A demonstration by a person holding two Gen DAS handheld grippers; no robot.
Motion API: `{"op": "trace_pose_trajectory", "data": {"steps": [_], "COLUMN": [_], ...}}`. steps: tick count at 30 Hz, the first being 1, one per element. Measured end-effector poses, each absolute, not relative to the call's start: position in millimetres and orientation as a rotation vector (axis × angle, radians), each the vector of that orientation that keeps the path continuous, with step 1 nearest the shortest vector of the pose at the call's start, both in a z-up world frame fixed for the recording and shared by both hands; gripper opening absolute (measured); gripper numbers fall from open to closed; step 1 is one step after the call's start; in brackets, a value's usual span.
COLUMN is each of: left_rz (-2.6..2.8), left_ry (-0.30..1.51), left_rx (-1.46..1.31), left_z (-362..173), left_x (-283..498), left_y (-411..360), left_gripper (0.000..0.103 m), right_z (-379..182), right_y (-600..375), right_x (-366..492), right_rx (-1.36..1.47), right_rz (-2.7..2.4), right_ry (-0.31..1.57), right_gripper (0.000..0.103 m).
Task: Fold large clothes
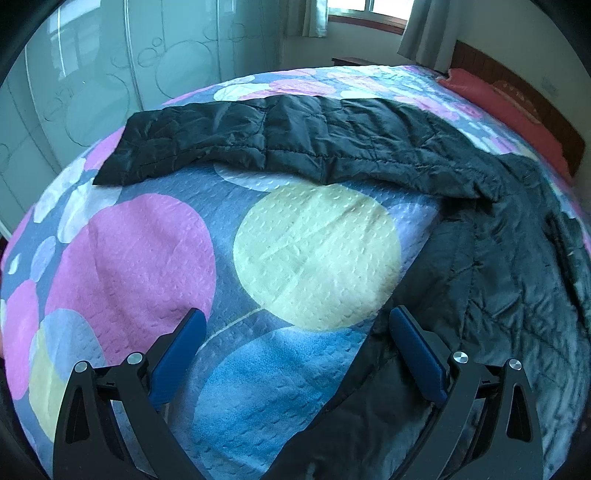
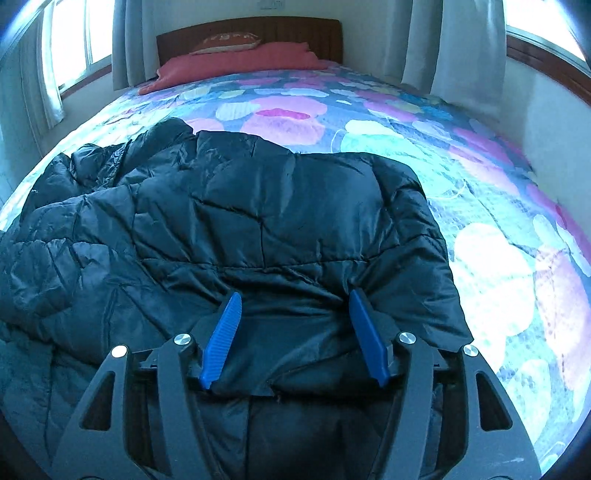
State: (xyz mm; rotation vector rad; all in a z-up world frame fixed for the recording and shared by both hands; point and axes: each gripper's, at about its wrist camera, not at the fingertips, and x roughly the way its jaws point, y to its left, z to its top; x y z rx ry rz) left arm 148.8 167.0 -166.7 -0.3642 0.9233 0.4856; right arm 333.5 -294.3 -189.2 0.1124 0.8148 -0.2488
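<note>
So the black quilted jacket is spread out on the bed, which has that bedspread with big pink, blue and pale yellow circles all over it. In the left wrist view one long sleeve stretches flat across the far part of the bedspread, and the body of the jacket piles up on the right side of the picture.

Left tool: blue pads spread wide, nothing pinched between them. It hangs over the bedspread, and the pad on the right side of the picture sits right at the jacket's edge, with dark fabric running under it. Can't say for sure if it actually touches the cloth.

Right tool: pointed down at the puffy body of the jacket, jaws about halfway apart. Jacket fabric fills the gap between the blue pads and looks bunched up there, with wrinkles fanning out from both tips. The pads are clearly pushed into the cloth, but whether that's a real grip I can't tell from this angle.

Further back there's a red pillow against a wooden headboard, with curtains by the windows on both sides.
</note>
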Motion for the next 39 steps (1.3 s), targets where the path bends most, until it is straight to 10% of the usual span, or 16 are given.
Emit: {"op": "trace_pose_trajectory", "data": {"steps": [34,39], "left_rz": [0.621,0.756], "left_ry": [0.487,0.471], "left_rx": [-0.905,-0.936], "left_z": [-165,-162], "left_x": [151,145], "left_y": [369,376], "left_gripper": [0.097,0.042], "right_z": [-189,-189], "right_y": [-293,-293], "right_x": [332,332], "right_rx": [0.097,0.096], "right_rz": [-0.236,-0.236], "right_ry": [0.801,0.801], "right_gripper": [0.066,0.067]}}
